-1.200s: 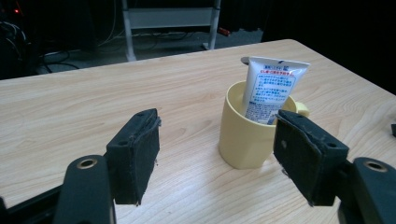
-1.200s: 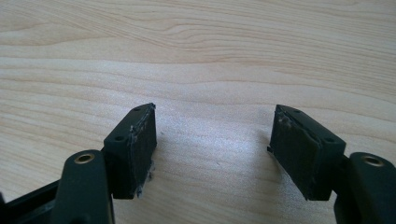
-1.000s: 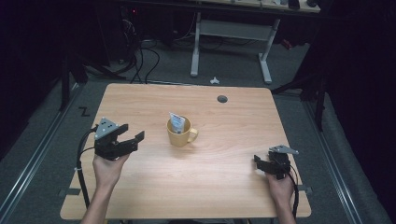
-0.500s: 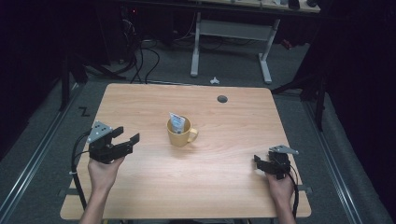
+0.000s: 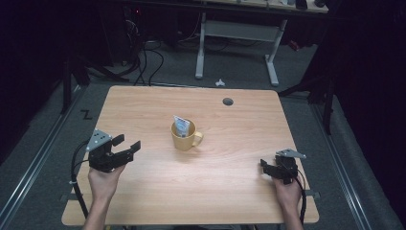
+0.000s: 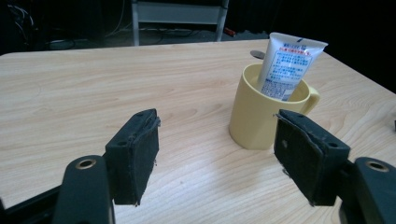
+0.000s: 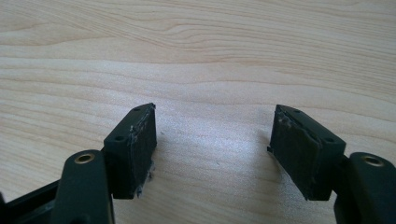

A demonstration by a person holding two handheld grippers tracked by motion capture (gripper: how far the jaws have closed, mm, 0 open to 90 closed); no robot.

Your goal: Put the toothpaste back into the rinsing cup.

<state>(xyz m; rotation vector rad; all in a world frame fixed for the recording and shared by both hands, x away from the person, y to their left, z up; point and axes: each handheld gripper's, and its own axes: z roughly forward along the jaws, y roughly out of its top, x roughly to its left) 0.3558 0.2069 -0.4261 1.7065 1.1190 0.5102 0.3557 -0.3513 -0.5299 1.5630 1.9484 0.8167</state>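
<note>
Pale wood-grain laminate covers the table (image 5: 158,201) in the high view, with a round cable hole (image 5: 228,101) near its far edge. A yellow mug (image 5: 184,137) stands at the middle, a white tube (image 5: 181,125) upright inside it. The left gripper (image 5: 125,147) sits well left of the mug, jaws spread and empty; the right gripper (image 5: 264,166) rests near the right edge. Grey carpet, loose cables and a white desk frame (image 5: 237,36) lie beyond in a dark room.

From the left gripper view, the mug (image 6: 254,119) stands just ahead of the open jaws, toward the right one, handle turned away. The tube (image 6: 287,65) leans on the rim; its label carries small blue print, too fine to read.

Looking along the right gripper, its jaws stand apart over bare wood (image 7: 196,56), holding nothing.
</note>
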